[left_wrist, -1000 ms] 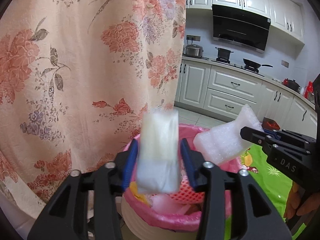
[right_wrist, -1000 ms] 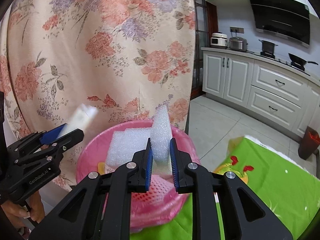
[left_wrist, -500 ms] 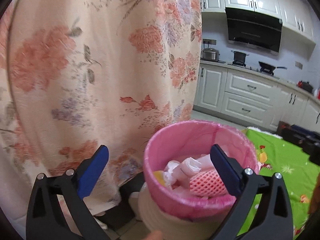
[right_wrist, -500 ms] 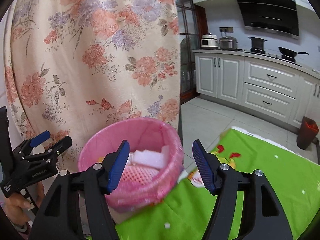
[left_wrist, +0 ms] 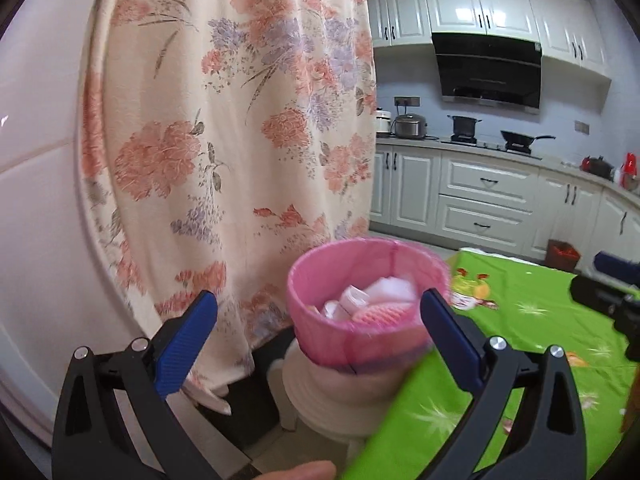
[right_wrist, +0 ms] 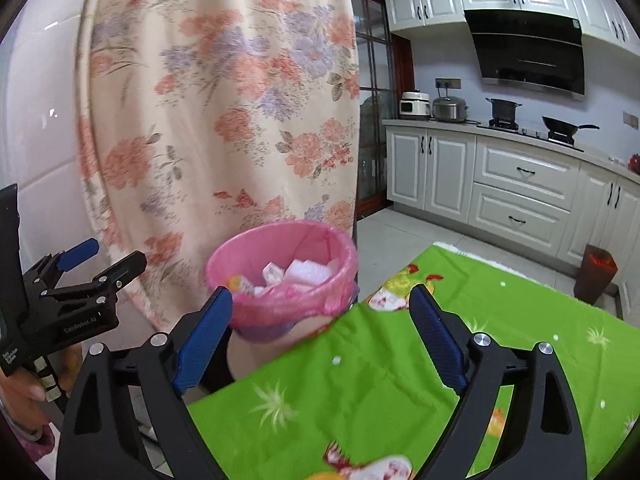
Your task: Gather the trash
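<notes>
A trash bin with a pink liner (left_wrist: pixel 360 344) stands beside the table's corner, also in the right wrist view (right_wrist: pixel 256 320). Inside lie white foam pieces (left_wrist: pixel 390 290) (right_wrist: pixel 306 272) and a pink foam net (left_wrist: pixel 380 314). My left gripper (left_wrist: pixel 320 344) is open and empty, held back from the bin. My right gripper (right_wrist: pixel 320 336) is open and empty above the green tablecloth (right_wrist: pixel 380 392), near the bin. The left gripper also shows at the left of the right wrist view (right_wrist: pixel 100 260). The right gripper's tips show at the right edge of the left wrist view (left_wrist: pixel 608 284).
A floral curtain (left_wrist: pixel 240 140) hangs right behind the bin. A white tiled wall (left_wrist: pixel 36 200) is on the left. Kitchen cabinets (right_wrist: pixel 520 200) with pots and a range hood stand far behind. A small brown bin (right_wrist: pixel 596 272) sits on the floor.
Both grippers opened and dropped their foam pieces into the pink bin. Both then drew back and up from the bin.
</notes>
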`<action>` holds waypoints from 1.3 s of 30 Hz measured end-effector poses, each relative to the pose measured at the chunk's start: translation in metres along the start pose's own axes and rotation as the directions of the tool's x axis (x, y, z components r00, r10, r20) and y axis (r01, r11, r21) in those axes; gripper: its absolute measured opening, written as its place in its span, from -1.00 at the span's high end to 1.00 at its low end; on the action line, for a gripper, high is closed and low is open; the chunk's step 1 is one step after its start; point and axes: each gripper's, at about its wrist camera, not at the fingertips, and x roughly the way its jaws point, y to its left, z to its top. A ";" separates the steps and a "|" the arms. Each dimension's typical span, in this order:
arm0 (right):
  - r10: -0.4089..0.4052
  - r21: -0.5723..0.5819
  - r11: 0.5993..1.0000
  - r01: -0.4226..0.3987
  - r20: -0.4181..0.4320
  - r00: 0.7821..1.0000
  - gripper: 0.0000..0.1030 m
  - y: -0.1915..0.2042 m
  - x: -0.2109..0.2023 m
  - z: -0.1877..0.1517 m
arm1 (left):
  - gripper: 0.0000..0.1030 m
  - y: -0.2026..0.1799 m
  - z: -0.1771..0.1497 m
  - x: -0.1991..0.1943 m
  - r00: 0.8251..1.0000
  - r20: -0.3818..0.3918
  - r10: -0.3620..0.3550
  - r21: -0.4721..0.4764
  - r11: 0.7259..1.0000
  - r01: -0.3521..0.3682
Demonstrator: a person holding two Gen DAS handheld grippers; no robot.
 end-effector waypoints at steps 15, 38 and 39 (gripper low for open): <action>-0.019 0.022 1.000 0.019 0.022 1.000 -0.64 0.009 -0.063 -0.042 | -0.91 -0.030 -0.032 -0.084 0.998 0.015 -0.063 0.057 0.996 0.062; -0.020 0.011 1.000 0.019 0.047 0.999 -0.64 0.018 -0.088 -0.053 | -0.91 -0.031 -0.035 -0.104 0.995 0.014 -0.094 0.068 0.993 0.093; -0.021 0.013 1.000 0.020 0.045 0.999 -0.64 0.018 -0.088 -0.053 | -0.91 -0.031 -0.035 -0.104 0.995 0.013 -0.095 0.067 0.993 0.094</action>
